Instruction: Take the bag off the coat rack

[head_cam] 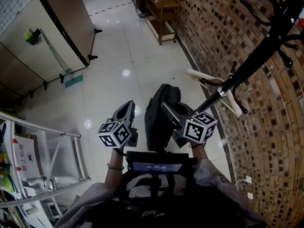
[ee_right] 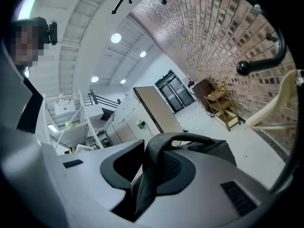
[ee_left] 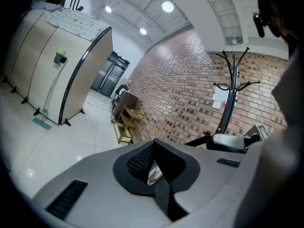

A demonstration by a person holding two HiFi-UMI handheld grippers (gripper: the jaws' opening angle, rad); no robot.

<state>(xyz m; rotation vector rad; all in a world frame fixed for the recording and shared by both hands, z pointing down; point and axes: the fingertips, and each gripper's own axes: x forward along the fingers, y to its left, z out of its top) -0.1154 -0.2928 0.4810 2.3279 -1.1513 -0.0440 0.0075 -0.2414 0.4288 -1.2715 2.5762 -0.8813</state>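
A dark grey bag hangs in front of me, between the two grippers and clear of the black coat rack that rises at the right. My right gripper is shut on the bag's top strap; the strap loops up out of the jaws, with the bag's body behind them. My left gripper is just left of the bag, its jaws together with nothing held. In the left gripper view the coat rack stands against the brick wall. A rack hook shows in the right gripper view.
A brick wall runs along the right. A pale hanger hangs on the rack. A wooden shelf unit stands far ahead by the wall, a metal frame rack is at the left, and a tall cabinet is at the far left.
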